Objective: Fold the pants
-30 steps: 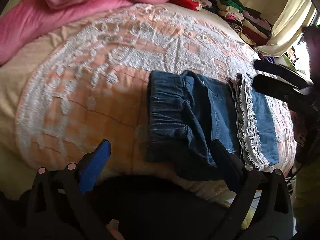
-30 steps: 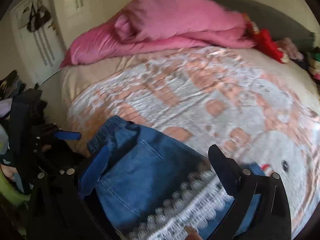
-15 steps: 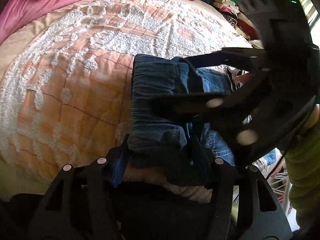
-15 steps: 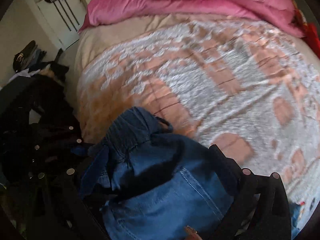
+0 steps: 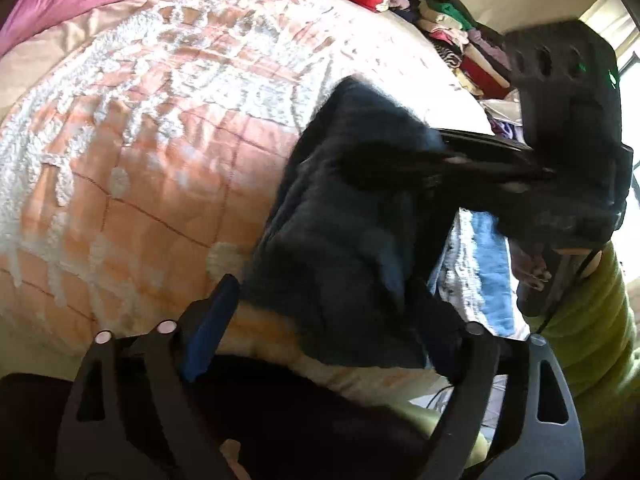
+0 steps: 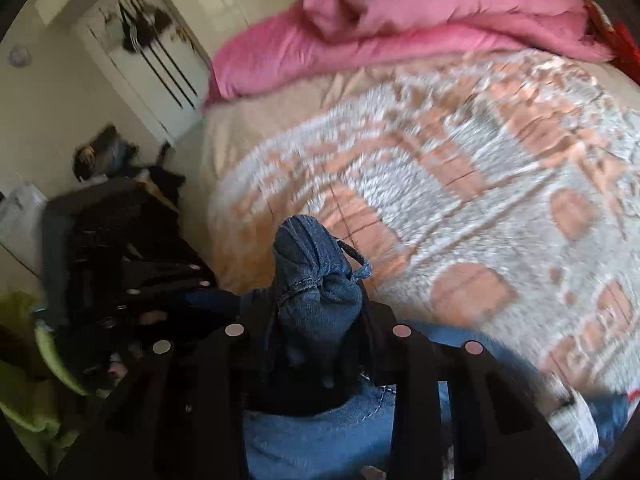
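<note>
The blue denim pants [image 5: 340, 248] with white lace trim [image 5: 456, 276] lie folded near the bed's front edge. In the right wrist view my right gripper [image 6: 320, 312] is shut on the bunched waistband of the pants [image 6: 316, 276] and lifts it off the bed. The right gripper also shows in the left wrist view [image 5: 432, 160], pinching the upper waistband. My left gripper [image 5: 320, 320] stands open, its blue-padded fingers [image 5: 208, 328] on either side of the pants' lower edge.
The bed carries a peach and white chenille cover [image 5: 160, 140] and a pink duvet [image 6: 400, 20] at the far end. Stacked clothes [image 5: 460, 40] line the far right side. A white door [image 6: 152, 60] and a dark cluttered heap [image 6: 120, 220] stand left of the bed.
My right gripper has closed on the waistband and raised it. My left gripper, closed around the lower waistband half a second ago, has opened again.
</note>
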Motion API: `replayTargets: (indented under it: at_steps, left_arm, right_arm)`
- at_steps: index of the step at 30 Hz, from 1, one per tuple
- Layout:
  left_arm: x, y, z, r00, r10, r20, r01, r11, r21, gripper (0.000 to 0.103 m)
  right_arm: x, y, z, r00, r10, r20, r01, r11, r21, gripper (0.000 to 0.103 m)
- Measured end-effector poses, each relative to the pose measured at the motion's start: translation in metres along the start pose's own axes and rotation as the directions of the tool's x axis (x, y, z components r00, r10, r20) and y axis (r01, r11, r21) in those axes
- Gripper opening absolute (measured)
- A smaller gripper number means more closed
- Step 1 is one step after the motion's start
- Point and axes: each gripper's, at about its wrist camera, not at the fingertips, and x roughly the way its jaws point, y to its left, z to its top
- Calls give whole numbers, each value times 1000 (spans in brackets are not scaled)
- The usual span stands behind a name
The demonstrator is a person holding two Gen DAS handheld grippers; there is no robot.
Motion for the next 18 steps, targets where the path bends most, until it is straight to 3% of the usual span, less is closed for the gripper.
replayTargets:
  at_steps: [6, 9, 11, 12, 15, 18]
  left_arm:
    - [8, -26, 2, 994, -105, -31, 105, 994, 19, 93]
    - [18, -42, 5, 988, -149, -49, 150, 988, 33, 93]
    - [28, -50, 8, 974, -212, -74, 214, 977, 11, 93]
    - [32, -55, 9, 968, -235, -83, 236, 972, 2, 92]
    - [36, -78, 9, 961, -262, -86, 265, 963, 37, 75]
    - [36, -105, 7, 958, -277, -79, 283, 956, 80, 71]
  right_arm:
    - [-53, -10, -19, 993, 9, 120, -14, 999, 41, 31]
    - [-75, -17, -30, 986, 5, 167, -15, 998, 55, 31]
    - [-89, -22, -38, 981, 2, 193, -14, 998, 63, 31]
    - [-95, -24, -42, 978, -3, 207, -12, 997, 71, 31]
    - [-107, -30, -49, 971, -12, 240, -8, 996, 84, 32]
    - [-121, -36, -58, 960, -23, 279, -4, 995, 97, 39]
